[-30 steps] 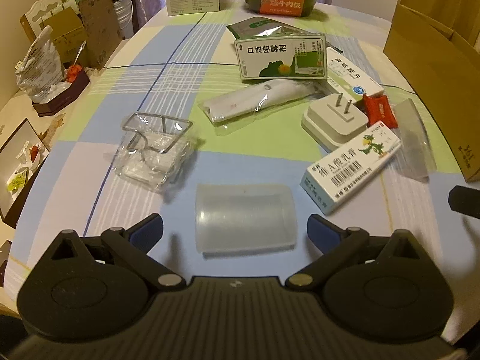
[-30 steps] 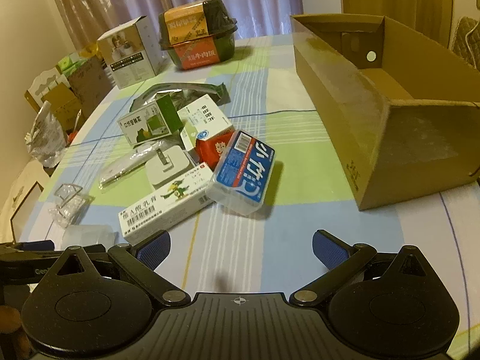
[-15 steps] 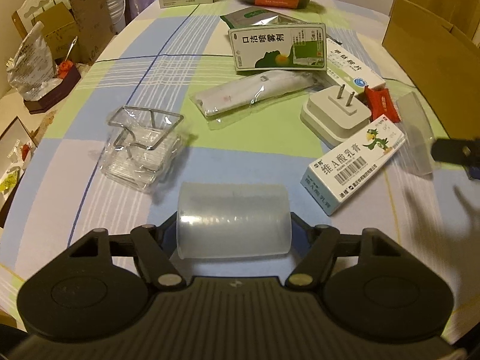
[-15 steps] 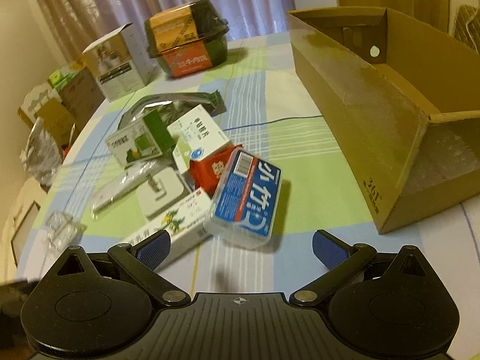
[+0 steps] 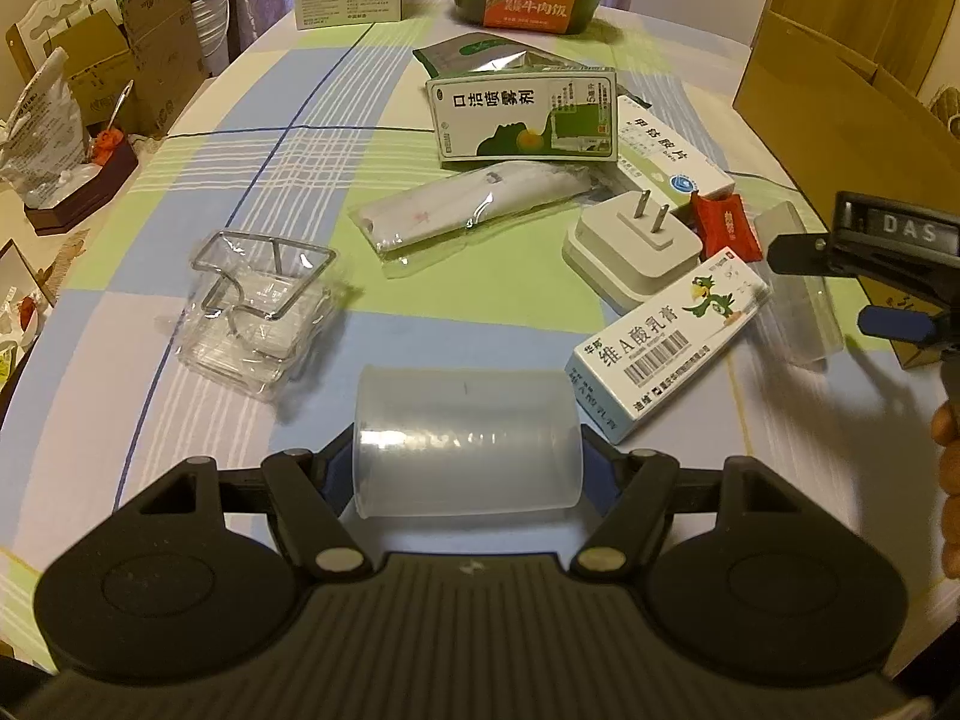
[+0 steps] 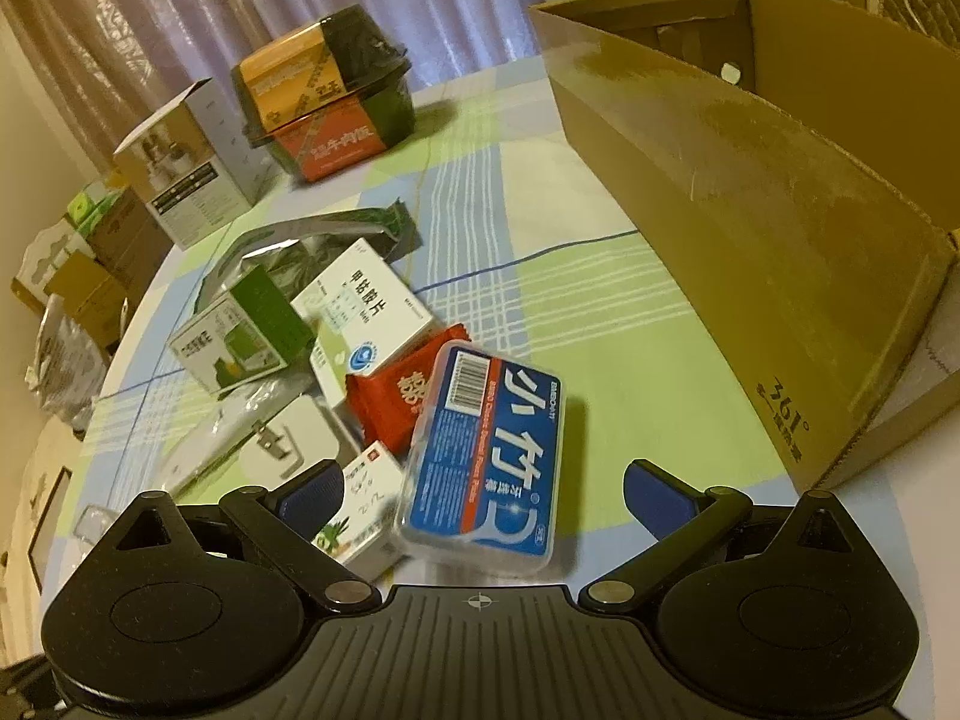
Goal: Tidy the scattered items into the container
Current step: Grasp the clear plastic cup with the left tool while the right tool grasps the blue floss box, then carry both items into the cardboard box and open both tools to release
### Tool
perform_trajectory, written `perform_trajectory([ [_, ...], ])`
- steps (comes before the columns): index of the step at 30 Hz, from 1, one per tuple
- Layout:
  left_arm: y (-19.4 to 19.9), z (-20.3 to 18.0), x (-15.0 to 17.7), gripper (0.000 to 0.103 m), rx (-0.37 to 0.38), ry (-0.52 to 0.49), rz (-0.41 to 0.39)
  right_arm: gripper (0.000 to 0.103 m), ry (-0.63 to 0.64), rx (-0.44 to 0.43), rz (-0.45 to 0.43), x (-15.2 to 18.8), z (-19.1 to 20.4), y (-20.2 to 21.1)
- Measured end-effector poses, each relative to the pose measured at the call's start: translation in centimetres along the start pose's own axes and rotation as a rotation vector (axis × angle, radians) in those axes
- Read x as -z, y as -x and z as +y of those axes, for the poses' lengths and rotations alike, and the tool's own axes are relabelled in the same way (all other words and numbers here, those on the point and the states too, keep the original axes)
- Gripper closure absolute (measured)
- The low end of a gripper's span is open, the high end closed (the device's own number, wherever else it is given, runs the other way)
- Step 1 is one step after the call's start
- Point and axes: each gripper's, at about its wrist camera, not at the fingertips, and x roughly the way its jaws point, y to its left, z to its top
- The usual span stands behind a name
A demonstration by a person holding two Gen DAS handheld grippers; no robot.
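the left claw [image 5: 468, 468] is closed onto a frosted plastic cup [image 5: 465, 441] that lies on its side, one blue pad pressed against each end. the cup sits at the near edge of the checked surface [image 5: 252, 120], just beside a white box with a green parrot [image 5: 672, 342]. farther off lie a white plug adapter [image 5: 633, 246], a bagged white tube [image 5: 474, 210] and a clear plastic tray [image 5: 258, 306].

the right claw [image 6: 480, 495] is spread wide and has hold of nothing. a blue floss case [image 6: 492, 456] lies between its fingers, touching neither pad, and leans on a red packet [image 6: 402, 402] and the parrot box. the cardboard box [image 6: 750, 228] stands open to the right of the pile, near but apart from the floss case.
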Motion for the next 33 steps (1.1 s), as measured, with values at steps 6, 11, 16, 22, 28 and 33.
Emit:
perform_trajectory([
  [6, 0.2, 0.0, -0.2, 0.035, 0.001, 0.006, -0.005, 0.024, -0.086, -0.011, 0.007, -0.2, -0.9, -0.8],
  [11, 0.6, 0.2, -0.2, 0.035, -0.006, 0.0, -0.008, 0.044, -0.142, -0.032, 0.032, -0.1, -1.6, -1.1],
  [16, 1.4, -0.1, -0.4, 0.035, -0.003, -0.018, -0.015, 0.044, -0.093, -0.037, 0.011, -0.3, -0.9, 0.6],
  [22, 3.6, -1.4, -1.8, 0.035, 0.019, -0.046, -0.059, 0.044, 0.003, -0.043, -0.062, -1.8, 0.0, 5.1],
  [28, 6.3, -5.4, -4.9, 0.035, 0.096, -0.118, -0.14, 0.044, 0.059, 0.005, -0.173, -5.4, -2.0, 11.3],
  [33, 7.8, -11.2, -8.3, 0.035, 0.196, -0.207, -0.205, 0.044, 0.084, 0.094, -0.22, -8.6, -6.1, 14.5],
])
